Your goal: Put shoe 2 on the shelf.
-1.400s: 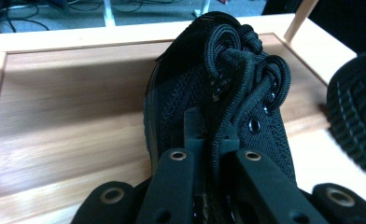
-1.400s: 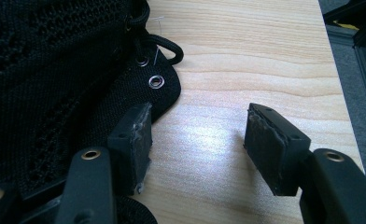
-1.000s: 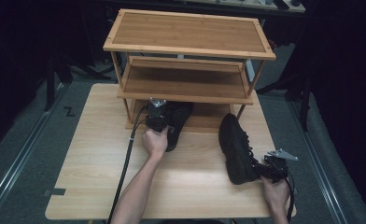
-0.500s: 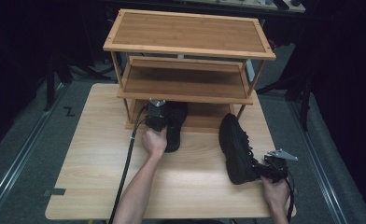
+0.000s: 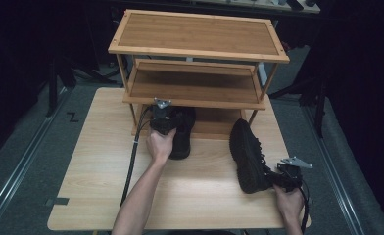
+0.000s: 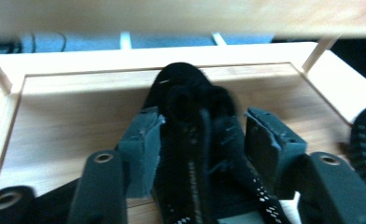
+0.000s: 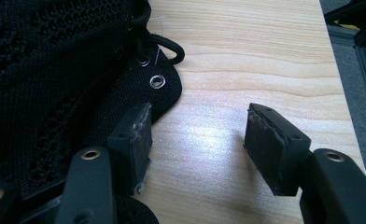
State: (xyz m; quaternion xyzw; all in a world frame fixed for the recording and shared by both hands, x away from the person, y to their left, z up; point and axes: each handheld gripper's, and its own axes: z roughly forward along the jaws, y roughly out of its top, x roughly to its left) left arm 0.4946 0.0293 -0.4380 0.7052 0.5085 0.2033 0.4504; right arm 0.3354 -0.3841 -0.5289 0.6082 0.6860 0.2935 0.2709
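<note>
left shoe (image 5: 182,132) toe hidden under rack (image 5: 195,95) (blurred close up), right shoe (image 7: 55,84) cropped

no brand, label or number readable on shoes, rack, table or grippers. one mark only: black "z"-shaped sign (image 5: 72,117) on grey floor left of table, high view; could be letter z or tape mark, cannot tell which.
</note>
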